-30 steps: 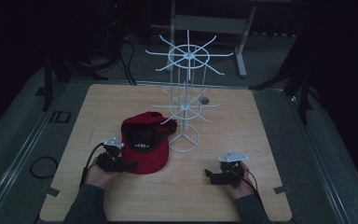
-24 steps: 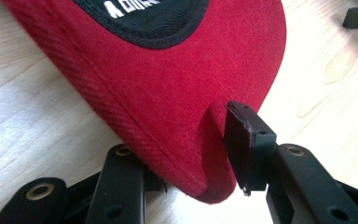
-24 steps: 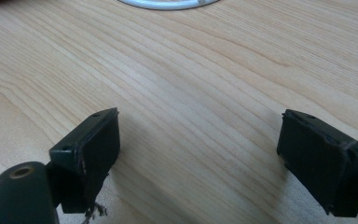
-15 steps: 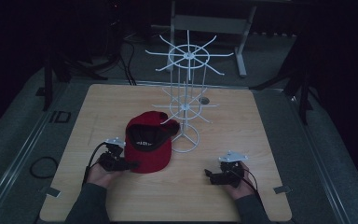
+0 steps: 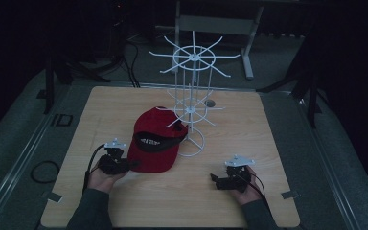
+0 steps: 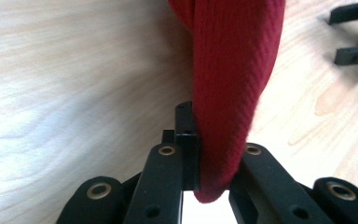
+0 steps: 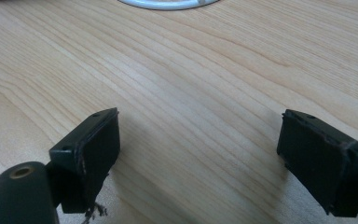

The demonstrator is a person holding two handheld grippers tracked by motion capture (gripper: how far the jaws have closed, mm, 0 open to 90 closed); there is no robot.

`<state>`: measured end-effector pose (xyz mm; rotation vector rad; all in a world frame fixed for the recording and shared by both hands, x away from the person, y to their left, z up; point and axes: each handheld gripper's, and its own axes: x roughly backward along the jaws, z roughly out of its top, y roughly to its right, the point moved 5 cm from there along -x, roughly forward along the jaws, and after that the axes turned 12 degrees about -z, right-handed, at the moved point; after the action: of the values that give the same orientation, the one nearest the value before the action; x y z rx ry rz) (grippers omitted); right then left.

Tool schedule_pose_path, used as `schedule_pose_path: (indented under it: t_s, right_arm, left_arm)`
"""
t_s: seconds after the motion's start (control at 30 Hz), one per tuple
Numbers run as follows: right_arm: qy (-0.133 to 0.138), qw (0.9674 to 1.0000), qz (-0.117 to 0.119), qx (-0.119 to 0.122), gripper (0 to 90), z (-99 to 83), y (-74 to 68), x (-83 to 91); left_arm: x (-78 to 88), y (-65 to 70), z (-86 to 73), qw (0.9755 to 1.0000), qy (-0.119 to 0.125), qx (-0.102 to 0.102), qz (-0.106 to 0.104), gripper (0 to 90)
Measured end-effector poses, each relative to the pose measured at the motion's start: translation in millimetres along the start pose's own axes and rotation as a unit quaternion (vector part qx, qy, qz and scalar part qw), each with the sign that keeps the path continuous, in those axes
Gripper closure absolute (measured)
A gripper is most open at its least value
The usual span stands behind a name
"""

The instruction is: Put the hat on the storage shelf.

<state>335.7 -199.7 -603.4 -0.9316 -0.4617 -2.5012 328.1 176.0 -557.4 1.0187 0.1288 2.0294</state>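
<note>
In the high view, the red cap [image 5: 155, 141] is seen on the surface [image 5: 278, 143] just ahead of the left claw [image 5: 133, 164], its crown against the white wire rack [image 5: 190, 108]; the right claw [image 5: 213, 179] rests well apart. In the left gripper view, the cap's brim [image 6: 230, 84] is clamped between the jaws. In the right gripper view, the jaws are spread wide over bare wood, with the rack's base ring [image 7: 168, 3] ahead.
</note>
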Motion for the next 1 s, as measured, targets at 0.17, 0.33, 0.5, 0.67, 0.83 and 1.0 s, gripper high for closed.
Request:
schedule_pose_path:
  t_s: [0.17, 0.33, 0.5, 0.67, 0.83, 1.0]
  right_arm:
    - [0.0, 1.0, 0.0, 0.0, 12.9, 0.0, 0.0, 0.0]
    - [0.0, 1.0, 0.0, 0.0, 12.9, 0.0, 0.0, 0.0]
    - [0.0, 1.0, 0.0, 0.0, 12.9, 0.0, 0.0, 0.0]
    - [0.0, 1.0, 0.0, 0.0, 12.9, 0.0, 0.0, 0.0]
    - [0.0, 1.0, 0.0, 0.0, 12.9, 0.0, 0.0, 0.0]
    - [0.0, 1.0, 0.0, 0.0, 12.9, 0.0, 0.0, 0.0]
  left_arm:
    - [6.5, -3.9, -0.5, 0.9998, 0.011, 0.003, 0.015, 86.1]
    - [15.6, -8.4, -2.0, 0.9993, 0.028, 0.007, 0.024, 86.1]
    - [26.7, -12.8, -0.4, 0.9977, 0.053, 0.006, 0.04, 86.2]
    - [32.4, -14.5, 1.9, 0.9964, 0.067, 0.006, 0.051, 86.2]
    - [40.2, -17.2, 6.2, 0.9938, 0.09, 0.009, 0.065, 86.1]
    - [44.1, -18.1, 7.8, 0.992, 0.104, 0.005, 0.071, 86.1]
